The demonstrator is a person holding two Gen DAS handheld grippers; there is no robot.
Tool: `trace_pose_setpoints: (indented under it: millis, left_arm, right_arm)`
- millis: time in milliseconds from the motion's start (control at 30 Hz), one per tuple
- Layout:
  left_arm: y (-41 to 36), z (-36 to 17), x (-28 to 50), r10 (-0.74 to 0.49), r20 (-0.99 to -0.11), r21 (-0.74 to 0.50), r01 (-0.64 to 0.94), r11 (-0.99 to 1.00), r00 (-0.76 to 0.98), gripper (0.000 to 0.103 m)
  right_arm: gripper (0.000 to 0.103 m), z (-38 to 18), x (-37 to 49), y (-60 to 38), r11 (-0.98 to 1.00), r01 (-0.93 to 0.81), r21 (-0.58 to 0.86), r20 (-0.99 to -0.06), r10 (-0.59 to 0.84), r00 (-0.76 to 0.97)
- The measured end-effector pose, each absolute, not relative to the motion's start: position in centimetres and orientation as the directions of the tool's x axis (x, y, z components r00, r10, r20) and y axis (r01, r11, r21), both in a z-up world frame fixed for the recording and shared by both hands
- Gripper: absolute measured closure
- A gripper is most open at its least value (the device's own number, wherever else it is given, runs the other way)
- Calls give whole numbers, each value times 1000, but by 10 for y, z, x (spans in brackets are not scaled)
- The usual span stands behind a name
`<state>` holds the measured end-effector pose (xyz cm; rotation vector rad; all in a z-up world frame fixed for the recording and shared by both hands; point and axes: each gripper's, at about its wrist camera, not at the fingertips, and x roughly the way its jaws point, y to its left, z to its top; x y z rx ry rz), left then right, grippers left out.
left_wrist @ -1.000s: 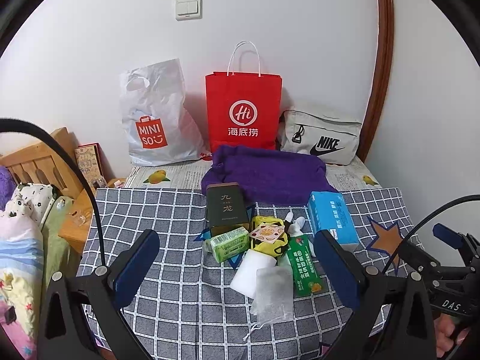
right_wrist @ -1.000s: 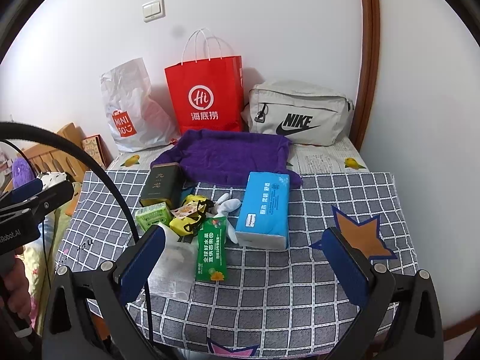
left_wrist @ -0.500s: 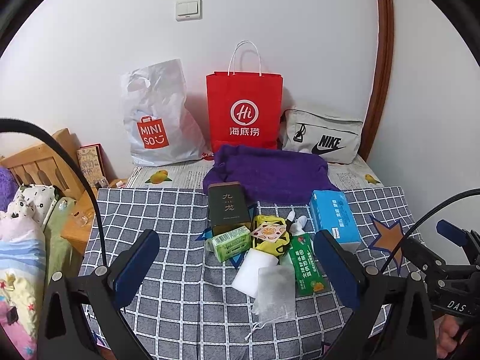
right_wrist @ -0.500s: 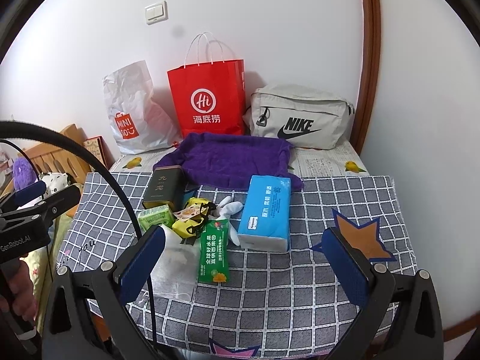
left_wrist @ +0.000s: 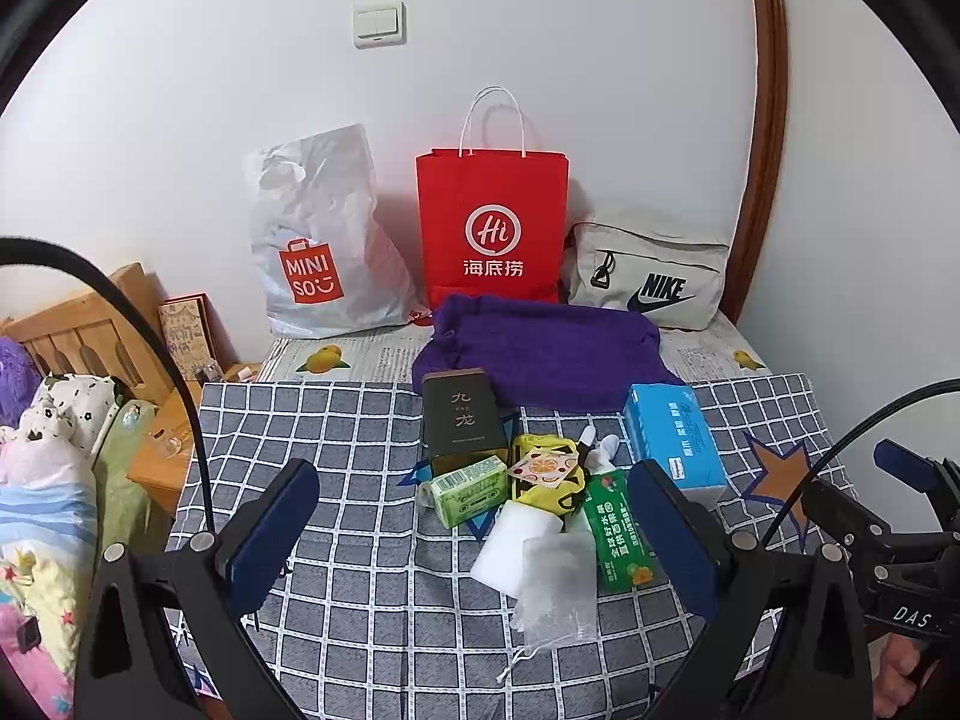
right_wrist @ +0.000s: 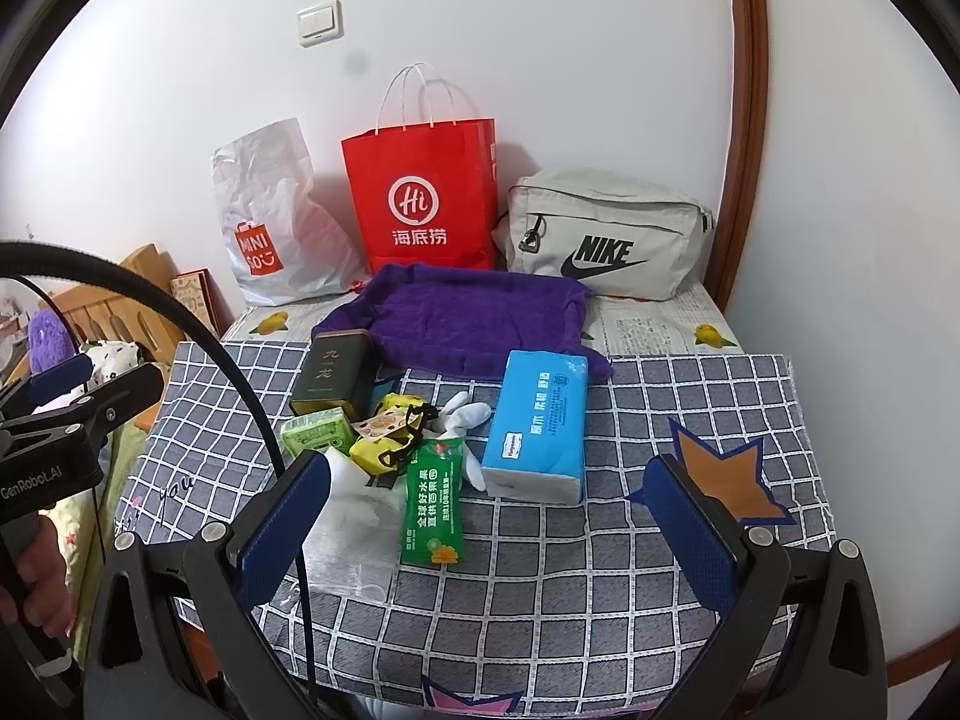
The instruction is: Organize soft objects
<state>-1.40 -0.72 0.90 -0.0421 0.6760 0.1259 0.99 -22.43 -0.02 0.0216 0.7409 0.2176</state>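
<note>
I have both grippers held low at the near edge of the table, aimed across it toward the wall. My left gripper (left_wrist: 474, 534) has its blue-padded fingers (left_wrist: 270, 531) spread wide with nothing between them, and the small pile of things sits framed in that gap, beyond the tips. My right gripper (right_wrist: 498, 531) is just as wide apart and empty, with the pile lying ahead and to its left. From the right wrist view I can see a hand (right_wrist: 33, 564) gripping the left tool's handle at the far left. The pile sits mid-table on the checked cloth (right_wrist: 660, 396): a purple towel (right_wrist: 474, 324) spread flat at the back, a blue tissue pack (right_wrist: 537, 426) just in front of it, a dark tin (right_wrist: 333, 372) to the left, then a green carton (right_wrist: 315, 432), a yellow pouch (right_wrist: 384, 438), a white soft toy (right_wrist: 465, 420), a green sachet (right_wrist: 433, 501) and a clear mesh bag (left_wrist: 558, 588) nearest me, all touching or overlapping. The cloth is bare on the left and on the right around the orange star patch (right_wrist: 720, 480). Against the wall stand a white plastic bag (left_wrist: 318, 240), a red paper bag (left_wrist: 492, 228) and a grey waist bag (left_wrist: 648, 279).
</note>
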Motion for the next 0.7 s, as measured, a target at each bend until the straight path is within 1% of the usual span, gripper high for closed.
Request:
trace_pose_setpoints:
  millis: [700]
  left_arm:
    - [-3,7,-12,110,-631,11,-133,991,768,0]
  right_arm:
    - [0,1,8,-226,977,-191,99,-663,208,719]
